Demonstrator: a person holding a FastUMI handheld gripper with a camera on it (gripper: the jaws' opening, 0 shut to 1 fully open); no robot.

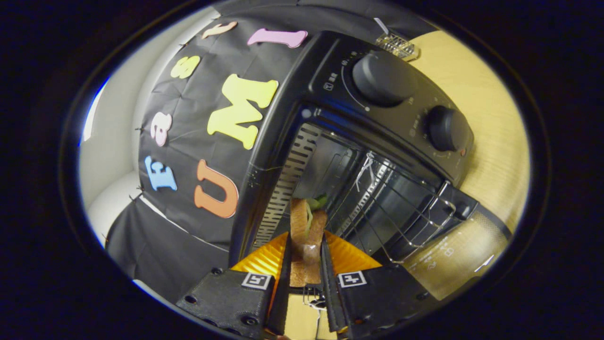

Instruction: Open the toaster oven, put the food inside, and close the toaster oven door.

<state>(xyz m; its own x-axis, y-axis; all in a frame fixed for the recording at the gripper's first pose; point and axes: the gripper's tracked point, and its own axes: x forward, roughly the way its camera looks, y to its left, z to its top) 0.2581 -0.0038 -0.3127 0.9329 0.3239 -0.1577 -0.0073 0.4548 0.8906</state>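
A black toaster oven (377,123) stands just ahead of my fingers, seen strongly tilted. Its glass door (457,255) hangs open, folded down toward the wooden table. Inside, a wire rack (406,208) spans the dark cavity. My gripper (306,245) is shut on a sandwich (306,226) of toasted bread with green filling. Both fingers press its sides. The sandwich's far end points into the oven's opening, level with the rack's front edge. Two round knobs (383,78) sit on the oven's control panel.
The oven stands on a light wooden table (490,108). A small wire object (396,45) lies on the table behind the oven. Black booth cloth (188,156) hangs close to the oven's other side.
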